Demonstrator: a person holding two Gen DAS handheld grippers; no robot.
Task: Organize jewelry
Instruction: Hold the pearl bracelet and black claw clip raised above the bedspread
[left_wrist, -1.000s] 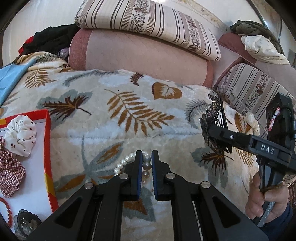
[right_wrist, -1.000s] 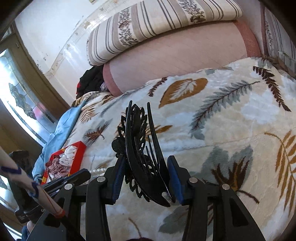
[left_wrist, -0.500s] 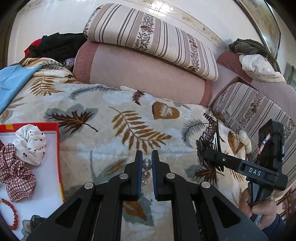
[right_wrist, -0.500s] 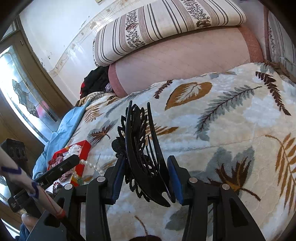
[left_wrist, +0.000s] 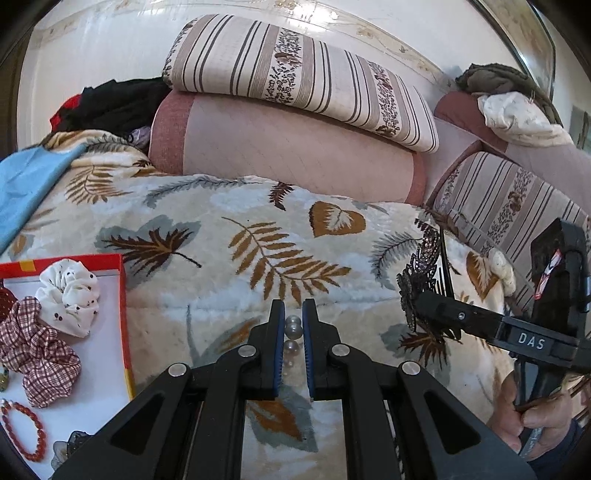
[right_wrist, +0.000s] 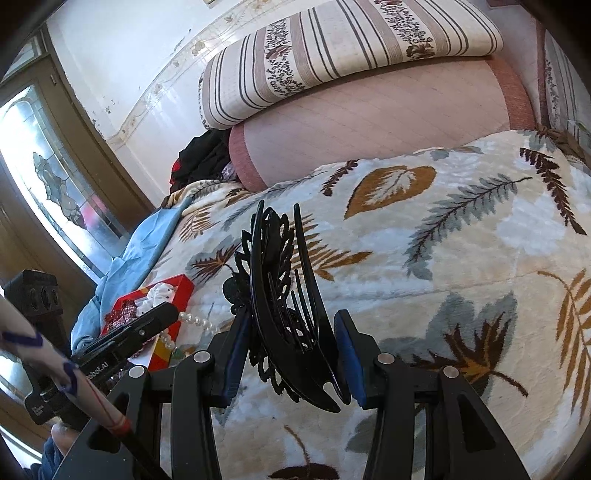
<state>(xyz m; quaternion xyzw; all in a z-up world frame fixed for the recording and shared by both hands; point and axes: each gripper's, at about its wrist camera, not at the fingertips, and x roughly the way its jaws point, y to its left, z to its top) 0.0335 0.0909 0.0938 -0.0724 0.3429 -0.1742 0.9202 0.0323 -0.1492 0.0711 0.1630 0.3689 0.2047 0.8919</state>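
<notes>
A leaf-patterned blanket (left_wrist: 229, 236) spreads under both my tools, covering the seat in front of a pink bolster (left_wrist: 295, 155) that carries a striped cushion (left_wrist: 299, 77) on top. At the left edge of the blanket lies a red-rimmed tray (left_wrist: 125, 314) with a white floor, and in it I see a white dotted scrunchie (left_wrist: 70, 295), a red checked scrunchie (left_wrist: 37, 350) touching it just below, and a red bead bracelet (left_wrist: 26, 432) nearer the tray's lower corner. My right gripper (right_wrist: 291, 354) is clamped on a black hair claw clip (right_wrist: 280, 295): the blue pads press its two sides, the clip stands upright with its teeth curving up and forward, above the blanket and well to the right of the tray. In the left wrist view that same clip shows a decorated, sparkly face at the tip of the right tool, with my right hand (left_wrist: 535, 421) wrapped round the handle. My left gripper (left_wrist: 293, 321) has its fingers drawn almost together on a pearl strand (left_wrist: 293, 328); a few pearls sit pinched between the blue pads, and in the right wrist view the rest of the strand hangs from the tip, draping just beside the tray's near corner, over the blanket.
</notes>
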